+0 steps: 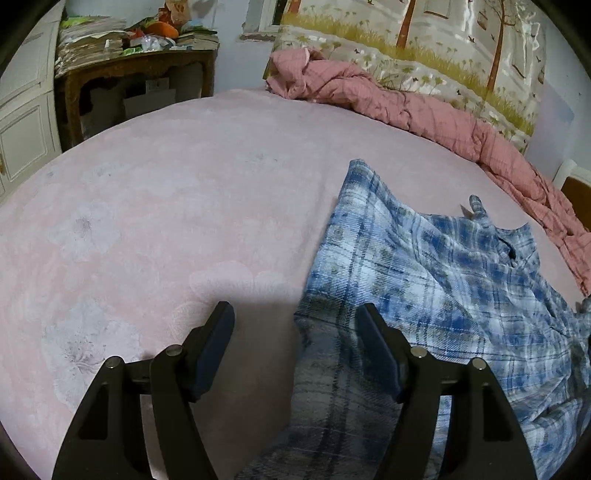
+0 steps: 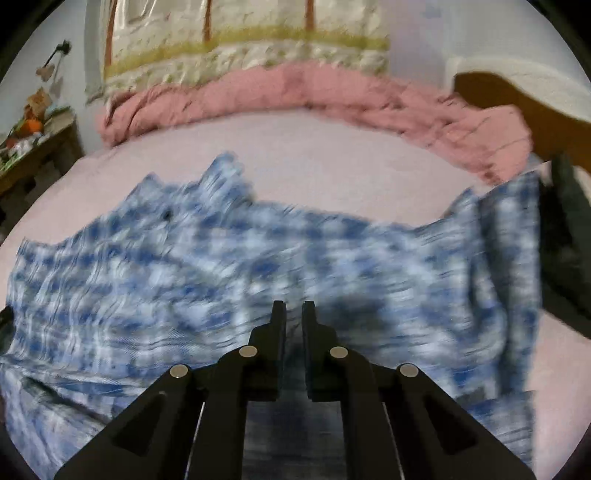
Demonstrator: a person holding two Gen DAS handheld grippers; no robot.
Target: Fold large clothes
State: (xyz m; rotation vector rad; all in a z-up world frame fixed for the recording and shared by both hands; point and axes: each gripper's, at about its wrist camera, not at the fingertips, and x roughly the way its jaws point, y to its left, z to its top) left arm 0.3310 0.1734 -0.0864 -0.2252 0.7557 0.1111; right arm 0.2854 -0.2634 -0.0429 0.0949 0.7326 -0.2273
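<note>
The plaid shirt lies crumpled toward the bed's far edge. Left gripper gapes empty over its hem; right gripper, barely parted, grips nothing, risking bunched, skewed folds

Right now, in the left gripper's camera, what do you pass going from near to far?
Left gripper → blue plaid shirt → bare pink bedsheet → crumpled pink quilt → tree-patterned pillow.

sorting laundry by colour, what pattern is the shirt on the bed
Blue and white plaid shirt; sharpest in the left wrist view.
</note>
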